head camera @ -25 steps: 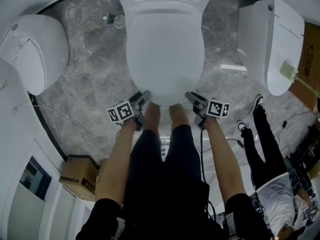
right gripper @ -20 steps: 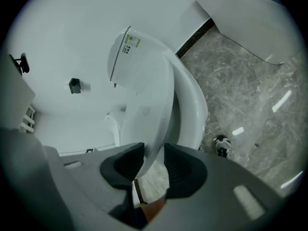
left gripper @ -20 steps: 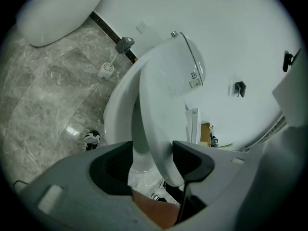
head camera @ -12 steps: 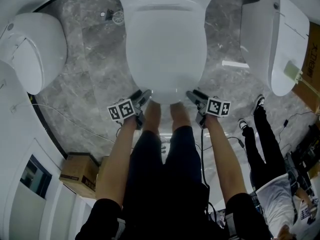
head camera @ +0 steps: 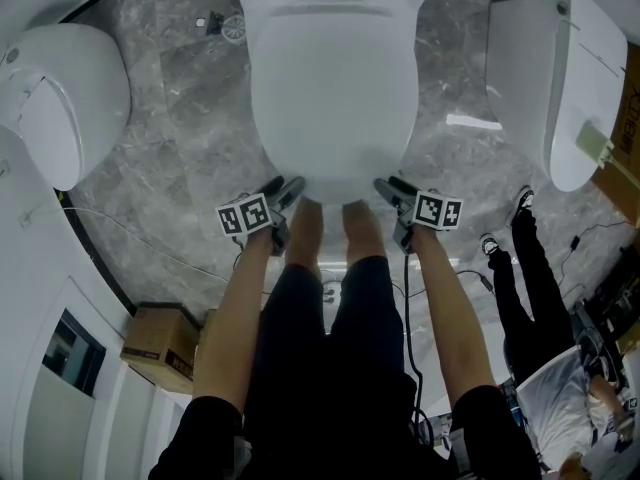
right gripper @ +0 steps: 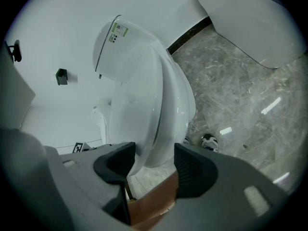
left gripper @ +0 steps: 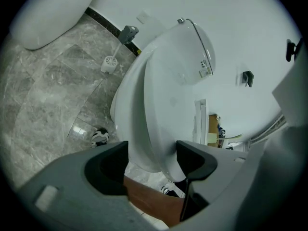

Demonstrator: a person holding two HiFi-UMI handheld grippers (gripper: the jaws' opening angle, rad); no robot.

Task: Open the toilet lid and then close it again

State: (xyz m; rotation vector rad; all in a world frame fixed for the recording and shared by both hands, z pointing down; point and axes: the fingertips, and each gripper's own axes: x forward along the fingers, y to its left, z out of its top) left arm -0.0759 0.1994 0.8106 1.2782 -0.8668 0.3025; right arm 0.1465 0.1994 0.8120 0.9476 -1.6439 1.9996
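**Task item.** The toilet lid [head camera: 333, 98] is down and lies flat on its seat. It is white and sits mid-frame in the head view, with its front edge towards the person.

**Grippers.**
- The left gripper [head camera: 288, 188] is at the lid's front-left edge and the right gripper [head camera: 388, 188] at its front-right edge. They mirror each other and both tilt downward.
- In the left gripper view, the left gripper [left gripper: 151, 150] has its jaws spread, and they have just been opening. The front rim of the lid and bowl [left gripper: 127, 105] stands between them, with no squeeze visible.
- In the right gripper view, the right gripper [right gripper: 154, 153] reads the same: jaws wide and just been opening, with the rim between them and not clamped.

**In the way.**
- The person's bare legs [head camera: 305, 233] stand close against the front of the bowl, between the two grippers.
- A leg fills the space below the jaws in both gripper views.
- A black-and-white sneaker [left gripper: 99, 137] is on the floor beside the bowl.

**Surroundings.**
- The floor is grey marble [head camera: 180, 118].
- A second white toilet [head camera: 65, 98] stands to the left and a third toilet [head camera: 555, 78] to the right, both well apart from the task toilet.
- A toilet brush holder [head camera: 238, 30] stands near the wall, at the bowl's left rear.
- A cardboard box [head camera: 160, 343] sits at lower left, and a thin cable [head camera: 130, 238] runs across the floor near it.
- Another person [head camera: 530, 288] in dark trousers stands at lower right, clear of the work.
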